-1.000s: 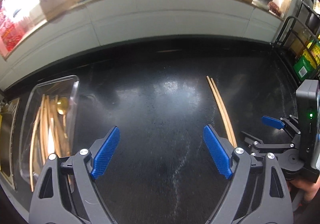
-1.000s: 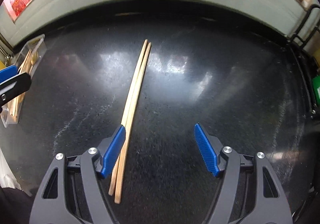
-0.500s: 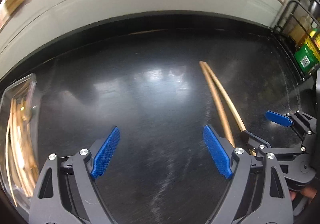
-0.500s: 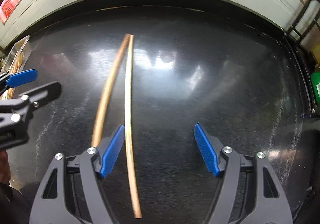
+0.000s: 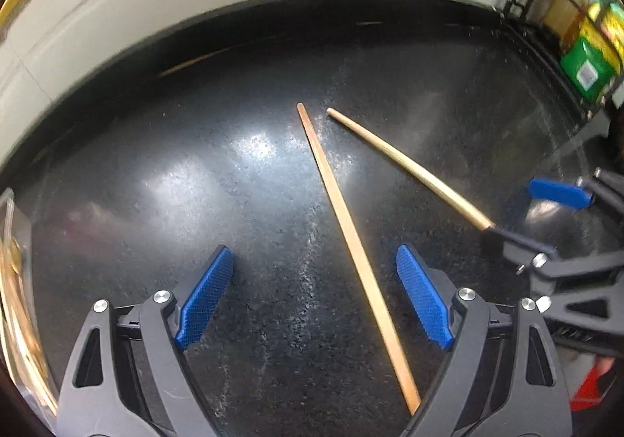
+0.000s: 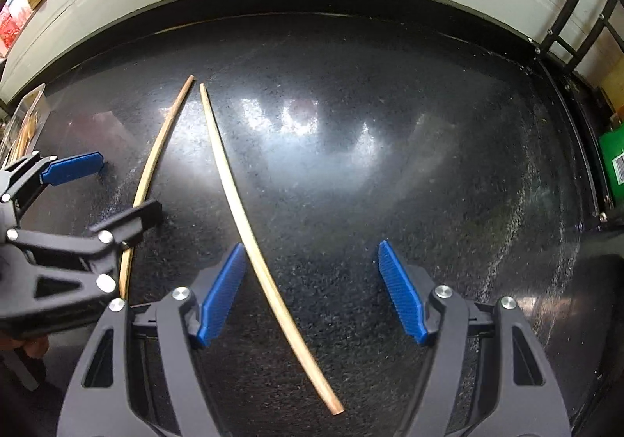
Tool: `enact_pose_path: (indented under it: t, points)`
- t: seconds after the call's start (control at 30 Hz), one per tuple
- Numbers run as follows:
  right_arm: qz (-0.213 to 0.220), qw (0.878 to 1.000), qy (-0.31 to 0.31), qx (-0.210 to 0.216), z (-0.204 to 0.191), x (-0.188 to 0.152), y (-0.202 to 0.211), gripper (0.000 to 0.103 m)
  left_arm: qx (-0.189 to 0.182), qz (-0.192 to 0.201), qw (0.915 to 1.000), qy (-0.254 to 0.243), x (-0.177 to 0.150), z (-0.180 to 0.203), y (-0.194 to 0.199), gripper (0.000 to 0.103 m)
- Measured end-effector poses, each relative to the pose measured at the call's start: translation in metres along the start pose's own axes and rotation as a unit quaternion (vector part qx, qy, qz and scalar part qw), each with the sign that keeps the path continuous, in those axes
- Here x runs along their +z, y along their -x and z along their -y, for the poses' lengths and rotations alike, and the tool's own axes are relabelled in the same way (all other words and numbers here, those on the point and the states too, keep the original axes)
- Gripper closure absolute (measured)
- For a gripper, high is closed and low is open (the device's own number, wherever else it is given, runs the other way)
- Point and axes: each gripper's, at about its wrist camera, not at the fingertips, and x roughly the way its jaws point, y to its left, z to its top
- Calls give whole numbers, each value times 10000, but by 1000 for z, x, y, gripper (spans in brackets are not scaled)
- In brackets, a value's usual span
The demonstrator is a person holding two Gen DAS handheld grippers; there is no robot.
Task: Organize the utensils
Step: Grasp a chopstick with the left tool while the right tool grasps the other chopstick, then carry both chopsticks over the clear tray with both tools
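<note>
Now the two pale wooden chopsticks, paired a second ago, lie splayed on the glossy black worktop: one between the left gripper's released fingers, the other between the right gripper's, so each can be grasped separately.

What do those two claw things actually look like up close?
Both match: the left gripper and right gripper have matte black plastic frames with triangular cut-outs, silver round screw heads at the joints, and two long fingers faced with bright blue cross-hatched pads. No cables, markings or sleeves show.
</note>
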Motion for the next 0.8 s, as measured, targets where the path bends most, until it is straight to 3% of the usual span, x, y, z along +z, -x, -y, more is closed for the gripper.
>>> enact_pose_path:
  t: [0.07,0.1,0.13,0.17,0.2,0.33,0.37,0.53,0.8]
  points:
    - [87,9999,52,28,1,1,3,60,1,109,9999,-79,-3,4,1,20]
    - [109,9999,77,48,0,1,5,77,-16,133,9999,-102,-5,3,3,22]
    - [102,9999,104,70,0,3,6,88,-36,168,9998,-137,-5,4,4,29]
    - [89,9998,126,88,0,4,6,89,-46,228,9995,-200,-6,6,6,35]
    - [69,9998,138,120,-1,4,7,93,-48,263,9993,-242,-5,7,8,49]
    - [28,9996,193,181,-5,3,10,96,-49,248,9991,-344,-5,10,11,89]
    - [3,9997,171,188,-6,3,11,96,-32,227,9991,-344,-5,9,12,93]
    - [-67,9992,-102,375,-10,-3,20,96,-43,27,9998,-181,-6,-1,16,97]
    - [338,9981,-51,503,-37,-4,76,96,154,361,9992,-72,-13,-22,74,97]
